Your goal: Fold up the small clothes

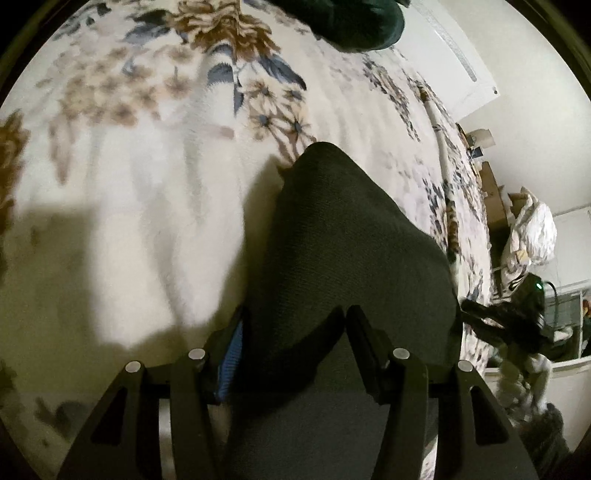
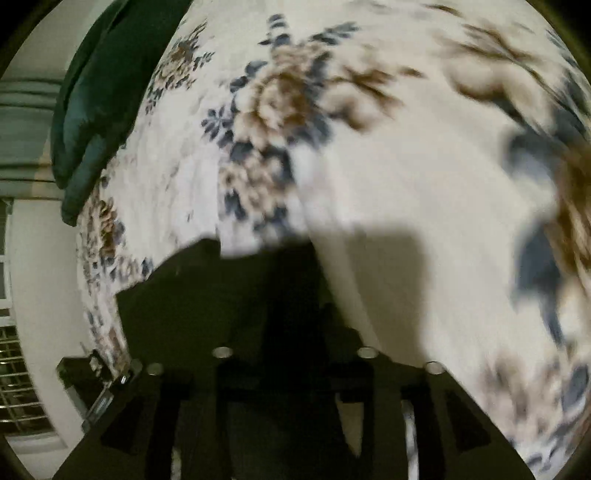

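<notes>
A dark knit garment rises in a hump from the floral blanket. Its near end is bunched between the fingers of my left gripper, which is shut on it; a blue pad shows beside the cloth. In the right wrist view the same dark garment lies flat on the blanket, at the lower left under my right gripper. That gripper's fingers stand apart over the cloth's right edge, in deep shadow and blur, and I see no cloth pinched between them.
A dark green velvety cloth lies at the blanket's far edge. Past the blanket's right side are cardboard boxes, a white bag and a dark device with a green light. A wire rack stands by the wall.
</notes>
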Available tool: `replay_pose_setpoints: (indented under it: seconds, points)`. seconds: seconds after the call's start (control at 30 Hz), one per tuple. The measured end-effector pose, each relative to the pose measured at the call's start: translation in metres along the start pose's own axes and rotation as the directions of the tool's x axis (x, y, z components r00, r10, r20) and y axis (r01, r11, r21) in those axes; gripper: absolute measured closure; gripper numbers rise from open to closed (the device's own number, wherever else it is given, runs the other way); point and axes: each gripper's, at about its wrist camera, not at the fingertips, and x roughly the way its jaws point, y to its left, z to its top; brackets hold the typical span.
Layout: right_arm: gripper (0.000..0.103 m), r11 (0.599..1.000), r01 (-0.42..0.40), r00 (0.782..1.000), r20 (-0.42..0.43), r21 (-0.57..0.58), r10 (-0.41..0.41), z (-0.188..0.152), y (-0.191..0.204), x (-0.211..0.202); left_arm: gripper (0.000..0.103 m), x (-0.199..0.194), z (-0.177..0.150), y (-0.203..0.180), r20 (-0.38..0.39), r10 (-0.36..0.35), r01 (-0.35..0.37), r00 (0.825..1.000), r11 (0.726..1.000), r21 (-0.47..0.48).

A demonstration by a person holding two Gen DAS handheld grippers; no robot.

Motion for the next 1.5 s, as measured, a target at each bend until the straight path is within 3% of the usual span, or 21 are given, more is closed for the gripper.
replay_pose_setpoints:
  seconds: [0.03, 0.23, 0.33, 0.4, 0.43, 0.57, 0.63, 0.7, 0.77, 0.8, 0.83, 0.87, 1.03, 1.1, 1.17, 1.3, 1.33, 1.37, 1.43, 1.5]
  points:
    - [0.057, 1.000, -0.008, 1.000, -0.013, 0.025, 0.009, -0.013, -0.008, -0.008, 0.052, -0.004, -0.005, 0.001, 0.001, 0.014, -0.014, 1.000, 1.000, 0.004]
    - [0.048, 0.982, -0.034, 0.994, -0.100, 0.185, 0.053, -0.094, -0.054, -0.003, 0.052, -0.009, -0.032, 0.010, -0.018, 0.021, -0.021, 1.000, 0.999, -0.029]
    - [0.048, 0.955, -0.126, 0.980, -0.116, 0.268, 0.161, -0.115, -0.064, 0.019, 0.051, -0.006, -0.038, 0.011, -0.033, 0.014, -0.016, 0.999, 0.999, -0.049]
    - [0.062, 0.952, -0.145, 0.981, -0.086, 0.268, 0.173, -0.126, -0.059, 0.024, 0.046, -0.003, -0.040, 0.010, -0.040, 0.015, -0.017, 0.999, 0.998, -0.052]
    - [0.085, 0.957, -0.144, 0.984, -0.068, 0.250, 0.166, -0.129, -0.054, 0.024, 0.046, -0.001, -0.041, 0.009, -0.043, 0.017, -0.019, 0.999, 0.998, -0.052]
    - [0.090, 0.965, -0.111, 0.994, 0.009, 0.237, 0.112, -0.142, -0.047, 0.008, 0.046, 0.006, -0.039, 0.004, -0.056, 0.019, -0.021, 0.998, 0.999, -0.043]
    - [0.090, 0.970, -0.077, 0.996, -0.023, 0.231, 0.084, -0.146, -0.055, 0.011, 0.044, 0.009, -0.039, 0.001, -0.061, 0.016, -0.018, 0.998, 0.999, -0.035]
    - [0.088, 0.974, -0.086, 0.993, -0.055, 0.210, 0.100, -0.143, -0.057, 0.012, 0.044, 0.011, -0.037, 0.000, -0.066, 0.016, -0.018, 0.998, 0.999, -0.030]
    - [0.077, 0.974, -0.138, 0.987, -0.061, 0.182, 0.151, -0.132, -0.056, 0.008, 0.044, 0.012, -0.034, -0.001, -0.072, 0.018, -0.020, 0.997, 0.999, -0.025]
    - [0.068, 0.973, -0.163, 0.983, -0.057, 0.166, 0.174, -0.126, -0.055, 0.004, 0.044, 0.011, -0.034, 0.000, -0.072, 0.017, -0.018, 0.997, 1.000, -0.022]
    - [0.047, 0.970, -0.193, 0.978, -0.047, 0.150, 0.202, -0.120, -0.053, 0.001, 0.044, 0.012, -0.032, 0.000, -0.072, 0.012, -0.014, 0.997, 1.000, -0.017]
    - [0.038, 0.964, -0.233, 0.970, -0.032, 0.128, 0.239, -0.112, -0.050, -0.002, 0.044, 0.013, -0.030, 0.000, -0.072, 0.010, -0.011, 0.997, 1.000, -0.012]
    - [0.038, 0.957, -0.289, 0.950, -0.113, 0.034, 0.291, -0.065, -0.036, 0.029, 0.042, 0.020, -0.023, 0.000, -0.078, -0.001, 0.002, 0.997, 1.000, 0.005]
    - [0.038, 0.965, -0.261, 0.954, -0.152, 0.004, 0.258, -0.058, -0.038, 0.042, 0.041, 0.022, -0.020, 0.000, -0.082, -0.007, 0.007, 0.997, 1.000, 0.005]
    - [0.037, 0.962, -0.274, 0.944, -0.193, -0.011, 0.267, -0.051, -0.037, 0.052, 0.040, 0.024, -0.018, 0.000, -0.083, -0.014, 0.015, 0.996, 1.000, 0.003]
    - [0.036, 0.925, -0.380, 0.891, -0.269, 0.000, 0.366, -0.051, -0.033, 0.062, 0.036, 0.027, -0.013, 0.000, -0.081, -0.037, 0.038, 0.996, 0.999, 0.010]
    - [0.036, 0.905, -0.425, 0.859, -0.312, 0.009, 0.407, -0.054, -0.028, 0.068, 0.035, 0.028, -0.012, 0.000, -0.079, -0.044, 0.045, 0.996, 0.999, 0.010]
    - [0.036, 0.900, -0.435, 0.846, -0.346, -0.005, 0.407, -0.057, -0.021, 0.074, 0.035, 0.029, -0.011, -0.001, -0.076, -0.048, 0.048, 0.996, 0.999, 0.008]
    - [0.036, 0.919, -0.388, 0.868, -0.361, -0.065, 0.341, -0.062, -0.012, 0.077, 0.034, 0.030, -0.008, 0.000, -0.078, -0.053, 0.054, 0.996, 0.999, 0.003]
    - [0.036, 0.917, -0.394, 0.867, -0.358, -0.065, 0.347, -0.063, -0.014, 0.072, 0.034, 0.030, -0.005, 0.001, -0.080, -0.065, 0.065, 0.995, 0.998, -0.002]
